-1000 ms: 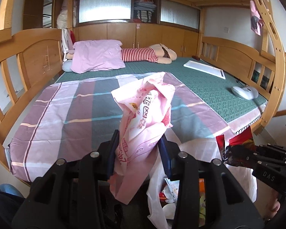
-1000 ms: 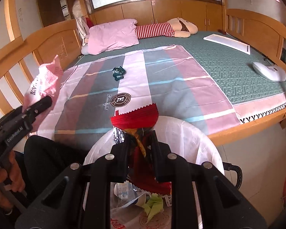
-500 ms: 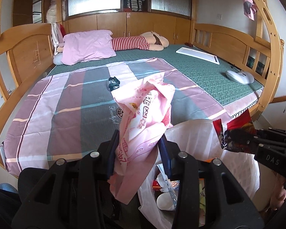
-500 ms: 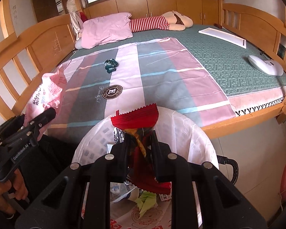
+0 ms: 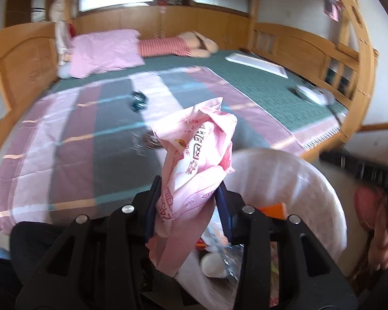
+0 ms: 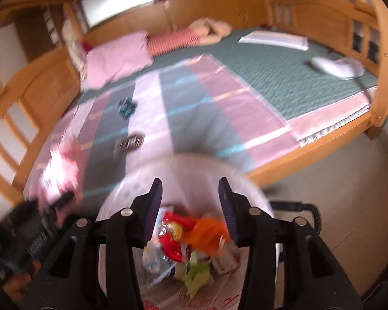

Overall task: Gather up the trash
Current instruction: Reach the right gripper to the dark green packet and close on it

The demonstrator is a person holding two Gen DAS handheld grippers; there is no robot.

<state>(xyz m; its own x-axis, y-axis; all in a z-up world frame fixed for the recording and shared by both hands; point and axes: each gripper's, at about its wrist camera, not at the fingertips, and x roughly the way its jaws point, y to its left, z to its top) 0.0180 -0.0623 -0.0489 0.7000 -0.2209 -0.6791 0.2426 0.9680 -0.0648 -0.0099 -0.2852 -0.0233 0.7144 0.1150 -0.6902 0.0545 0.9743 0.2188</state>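
The bed is carrying a striped blanket that is reaching its near edge, with a pink pillow at the headboard end. Just off that near edge, a bin lined with a white trash bag is standing on the floor, its contents partly showing: red and orange wrappers and green scraps.

The left gripper is pinching a crumpled pink plastic bag between its fingers; the bag is rising upright from the jaws, its long axis running up and away, with a loose tail hanging below. The bin mouth is lying just to the right of and below this gripper, so a short shift rightward should be enough before release, in my judgement.

The right gripper is hovering directly over the bin mouth with its fingers spread wide and nothing between them.

One small dark green wrapper is lying on the blanket toward the middle of the bed, well apart from both grippers. The right gripper, being free, is the better placed to fetch it. Both views are motion-blurred; finer detail cannot be confirmed.
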